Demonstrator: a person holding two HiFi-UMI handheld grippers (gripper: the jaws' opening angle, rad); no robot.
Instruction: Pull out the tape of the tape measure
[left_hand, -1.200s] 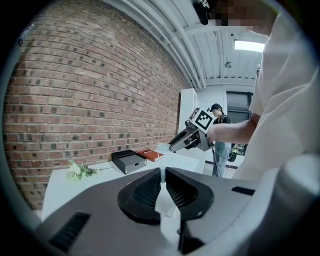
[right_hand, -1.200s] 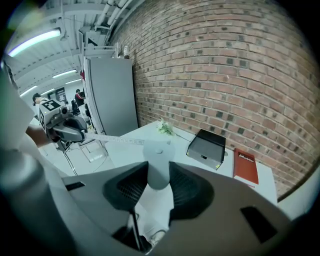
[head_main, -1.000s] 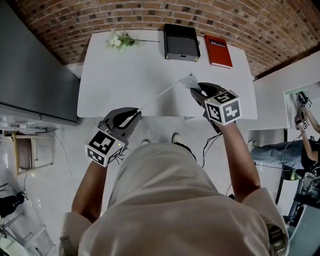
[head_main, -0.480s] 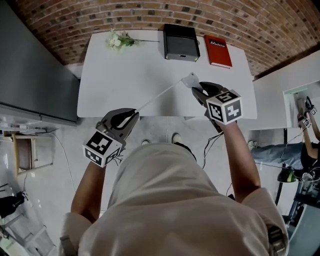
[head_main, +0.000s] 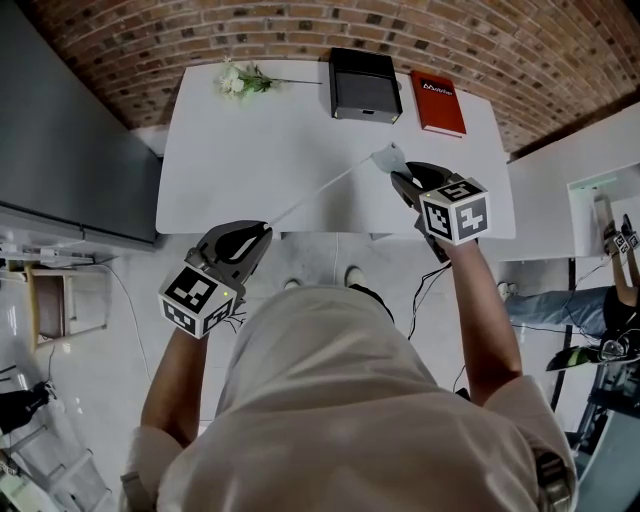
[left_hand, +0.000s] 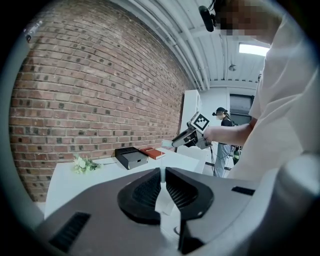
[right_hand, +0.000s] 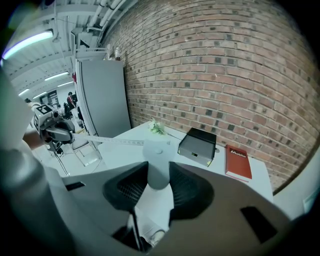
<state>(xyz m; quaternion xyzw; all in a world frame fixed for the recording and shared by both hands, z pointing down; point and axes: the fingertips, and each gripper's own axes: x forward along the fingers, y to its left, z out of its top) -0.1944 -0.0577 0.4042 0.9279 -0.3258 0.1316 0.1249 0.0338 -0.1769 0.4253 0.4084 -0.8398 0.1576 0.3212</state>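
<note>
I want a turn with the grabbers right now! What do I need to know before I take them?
Left gripper: shut on the end of the tape.
Right gripper: shut on the white case of the tape measure.
The tape runs straight between them, over the near part of the white table.
Done: a long stretch is pulled out.
Left: probably move the grippers further apart for more tape, with both grips tight.

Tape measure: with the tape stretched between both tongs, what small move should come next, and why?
Probably draw the left tongs a little farther from the right tongs, along the line of the tape. The left tongs pinch the tape's end, the right tongs clamp the case, and the tape runs straight between them over the table, so more should slide out.
</note>
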